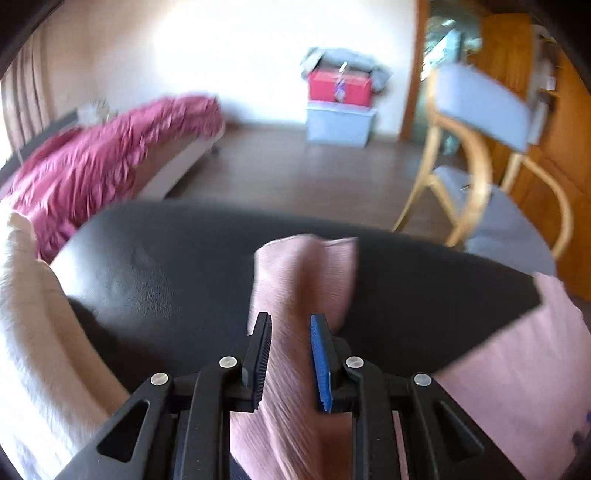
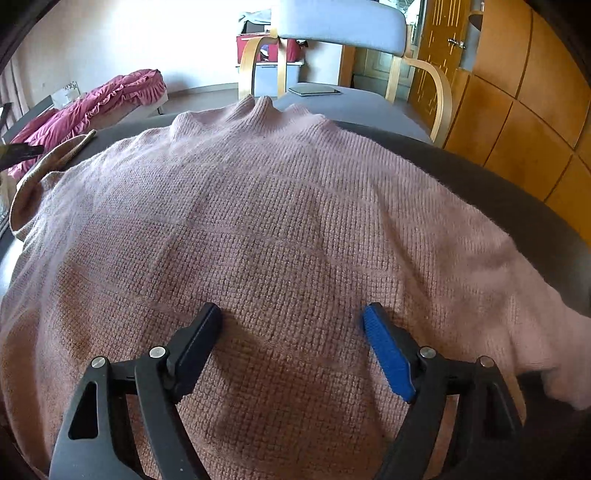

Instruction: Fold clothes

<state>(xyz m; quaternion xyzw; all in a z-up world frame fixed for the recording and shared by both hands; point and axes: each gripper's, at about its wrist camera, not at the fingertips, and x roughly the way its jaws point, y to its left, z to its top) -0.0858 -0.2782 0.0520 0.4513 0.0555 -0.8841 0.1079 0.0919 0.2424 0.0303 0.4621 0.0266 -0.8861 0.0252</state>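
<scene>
**Pink sweater spread on dark table, one sleeve lifted**

The pink knit sweater point(image 2: 280, 221) lies spread across the dark table point(image 2: 517, 199), its ribbed collar point(image 2: 258, 105) at the far edge, toward the chair point(image 2: 343, 22). Your right gripper point(image 2: 291, 321) stands over the sweater's near part with its jaws wide apart, the black finger and the blue-padded finger each resting on or just above the knit and nothing caught between them. One sleeve trails off to the right side of the table.

In the left wrist view, your left gripper point(image 1: 290, 332) has its jaws drawn narrow around a bunched length of the same pink fabric point(image 1: 306, 273), which runs up between the fingers and rises beyond the tips over the table's dark surface point(image 1: 166, 273). The picture is blurred, but the cloth fills the gap between the pads. More of the sweater shows at the lower right of that view.

Beyond the table stands the wooden armchair with grey cushions; a flat dark device point(image 2: 314, 90) lies on its seat. A crimson ruffled blanket point(image 1: 110, 155) covers a bed at the left, a red box point(image 1: 340, 86) sits on a pale bin by the wall, and wooden cabinets point(image 2: 517, 92) fill the right.
</scene>
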